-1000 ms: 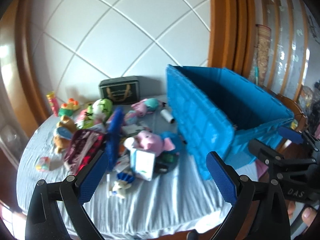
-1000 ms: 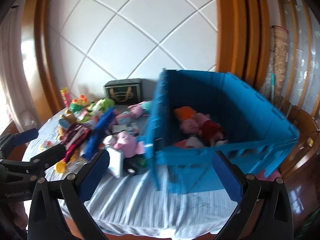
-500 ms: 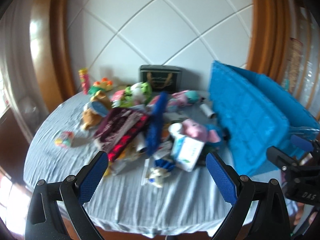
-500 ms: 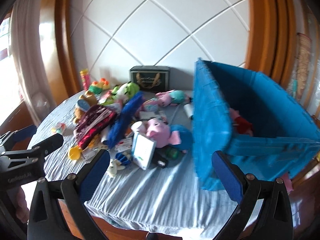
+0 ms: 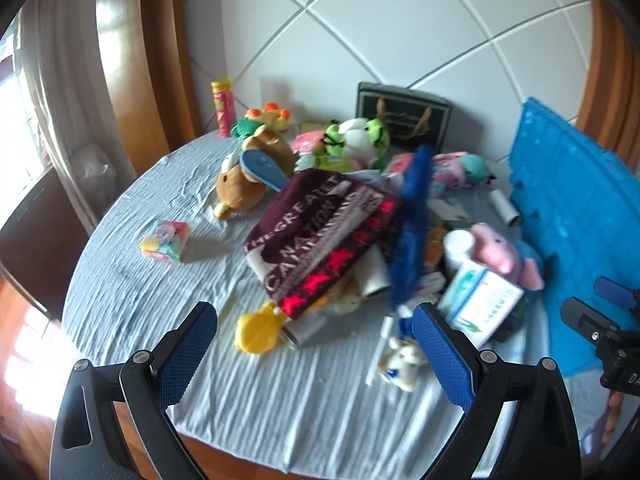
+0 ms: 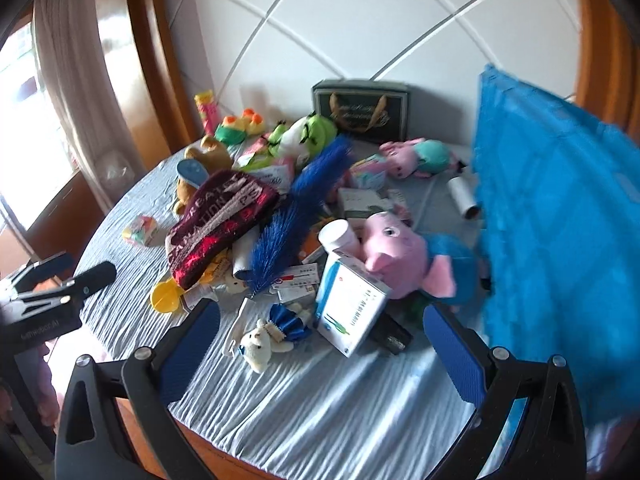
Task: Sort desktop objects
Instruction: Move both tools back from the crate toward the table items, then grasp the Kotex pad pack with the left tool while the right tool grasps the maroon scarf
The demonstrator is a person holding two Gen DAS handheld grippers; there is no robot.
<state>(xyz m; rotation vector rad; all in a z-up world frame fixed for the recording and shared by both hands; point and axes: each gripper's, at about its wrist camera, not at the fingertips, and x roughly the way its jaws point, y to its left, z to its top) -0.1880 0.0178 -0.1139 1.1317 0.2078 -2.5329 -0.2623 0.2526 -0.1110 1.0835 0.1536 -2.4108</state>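
As both views were swung left off the blue bin onto the pile, a pick target is probably being sought; left gripper and right gripper are held wide, empty.

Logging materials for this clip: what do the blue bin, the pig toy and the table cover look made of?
Blue bin: seemingly rigid moulded plastic, with a ribbed wall. Pig toy: soft plush fabric, matte and fuzzy. Table cover: thin woven cloth, judging by its fine wrinkles.
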